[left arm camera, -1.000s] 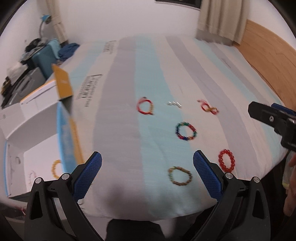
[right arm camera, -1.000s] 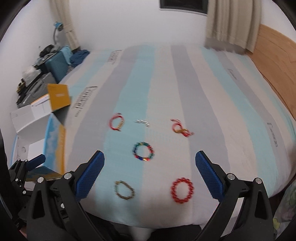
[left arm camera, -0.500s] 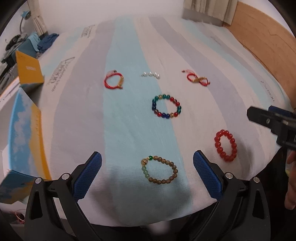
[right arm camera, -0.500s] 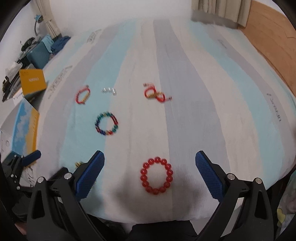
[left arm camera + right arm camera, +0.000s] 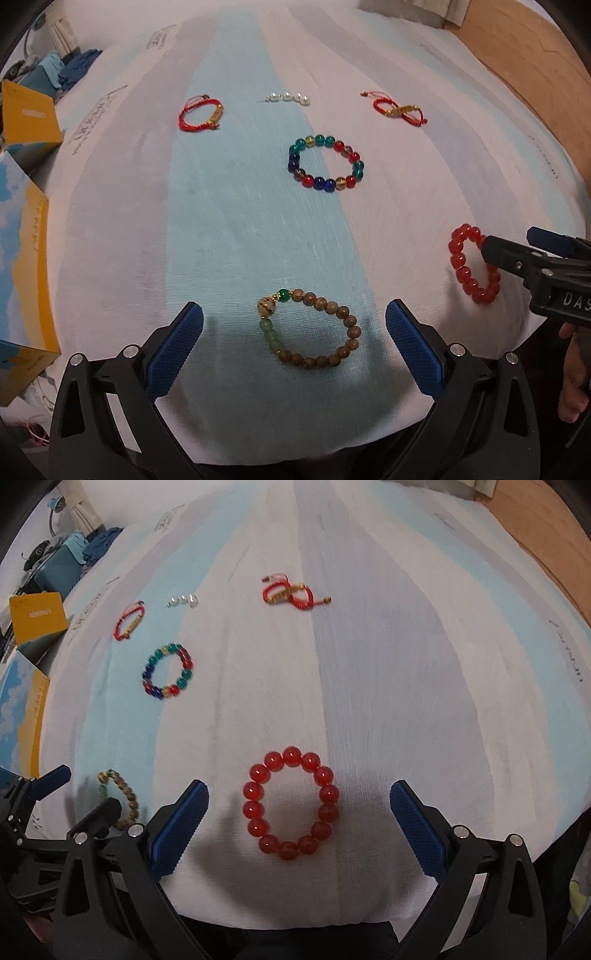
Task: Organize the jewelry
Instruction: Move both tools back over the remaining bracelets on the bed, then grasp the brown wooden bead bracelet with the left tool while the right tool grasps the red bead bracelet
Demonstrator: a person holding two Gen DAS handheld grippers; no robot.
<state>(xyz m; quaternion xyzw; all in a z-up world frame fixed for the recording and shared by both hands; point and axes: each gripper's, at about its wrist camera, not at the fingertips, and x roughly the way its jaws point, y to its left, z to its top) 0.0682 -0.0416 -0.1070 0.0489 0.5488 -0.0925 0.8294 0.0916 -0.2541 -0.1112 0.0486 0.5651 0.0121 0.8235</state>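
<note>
While both grippers hover low over the striped bedsheet (image 5: 236, 229), items read as follows.
Left gripper (image 5: 294, 341): jaws spread, flanking the brown bracelet (image 5: 309, 330).
Right gripper (image 5: 299, 819): jaws spread, flanking the red bracelet (image 5: 290, 804).
Multicolored bracelet (image 5: 326, 163): ahead of left gripper.
Pearl piece (image 5: 288, 98): farther ahead.

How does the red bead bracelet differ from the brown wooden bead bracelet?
The red bead bracelet is one glossy colour; the brown wooden bead bracelet also carries green beads. Red sits between the open right tongs, brown between the open left tongs. Both lie flat, ungripped.
</note>
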